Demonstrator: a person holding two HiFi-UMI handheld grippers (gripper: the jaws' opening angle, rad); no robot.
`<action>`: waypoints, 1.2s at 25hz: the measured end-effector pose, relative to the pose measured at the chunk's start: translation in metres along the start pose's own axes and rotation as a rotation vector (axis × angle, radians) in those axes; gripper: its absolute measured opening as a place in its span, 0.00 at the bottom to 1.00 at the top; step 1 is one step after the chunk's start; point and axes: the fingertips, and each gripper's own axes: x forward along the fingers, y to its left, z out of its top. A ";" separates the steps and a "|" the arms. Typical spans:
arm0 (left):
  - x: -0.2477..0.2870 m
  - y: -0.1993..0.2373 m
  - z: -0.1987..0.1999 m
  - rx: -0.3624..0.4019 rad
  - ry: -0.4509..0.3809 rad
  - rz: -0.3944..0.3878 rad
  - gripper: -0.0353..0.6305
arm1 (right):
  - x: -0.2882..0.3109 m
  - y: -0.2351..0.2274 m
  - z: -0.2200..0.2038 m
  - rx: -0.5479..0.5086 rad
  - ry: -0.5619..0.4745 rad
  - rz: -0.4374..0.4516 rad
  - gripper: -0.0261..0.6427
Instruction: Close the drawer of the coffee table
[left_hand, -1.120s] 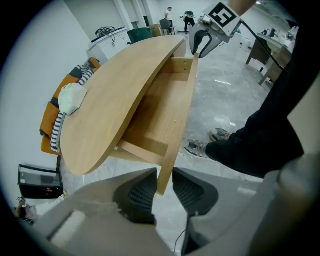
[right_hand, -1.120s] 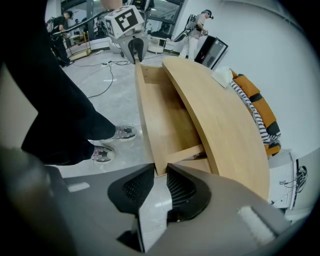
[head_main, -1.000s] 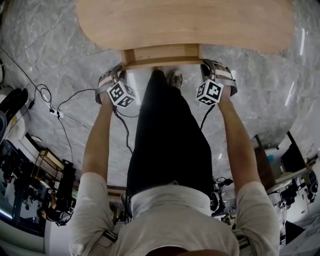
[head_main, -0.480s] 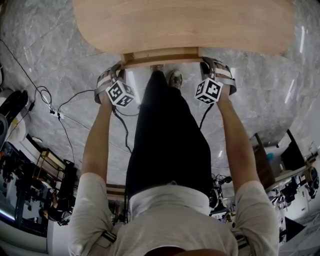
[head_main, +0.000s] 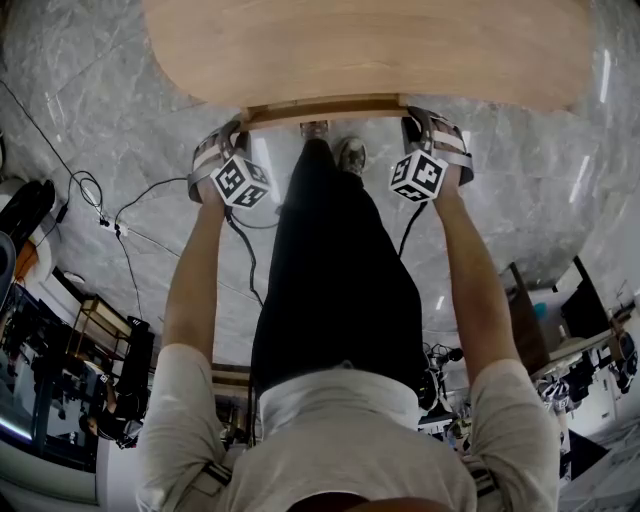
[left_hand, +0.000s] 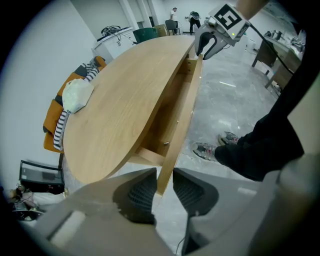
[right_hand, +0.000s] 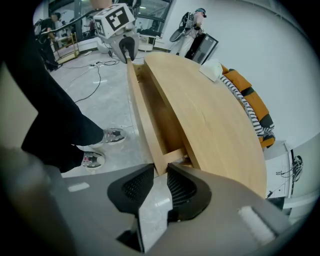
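The oval wooden coffee table (head_main: 360, 45) fills the top of the head view. Its drawer front (head_main: 320, 108) juts out a little from under the near edge. My left gripper (head_main: 238, 128) is shut on the left end of that front panel, and my right gripper (head_main: 410, 125) is shut on the right end. In the left gripper view the panel (left_hand: 182, 115) runs away from between the left gripper's (left_hand: 162, 187) pads, with the other gripper (left_hand: 204, 47) at its far end. The right gripper view mirrors this: the panel (right_hand: 142, 115) sits between the right gripper's (right_hand: 160, 182) pads.
The person stands between the two grippers in black trousers, shoes (head_main: 348, 155) close to the drawer. Cables (head_main: 130, 215) trail over the grey marble floor at the left. Behind the table is an orange seat with a striped cloth (left_hand: 65, 115). Equipment racks (head_main: 90, 350) crowd the lower left.
Both grippers have moved toward the table with the drawer front. The drawer has slid further in, so less of it shows under the tabletop's edge.
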 end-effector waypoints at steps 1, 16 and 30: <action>0.001 0.002 0.000 -0.004 0.000 0.000 0.25 | 0.002 0.000 0.001 0.008 0.001 -0.003 0.17; 0.008 0.012 0.003 -0.103 0.005 0.046 0.26 | 0.009 -0.017 0.003 0.174 0.019 -0.051 0.19; 0.007 0.021 -0.003 -0.550 0.045 0.138 0.32 | 0.013 -0.023 -0.005 0.725 0.002 -0.068 0.18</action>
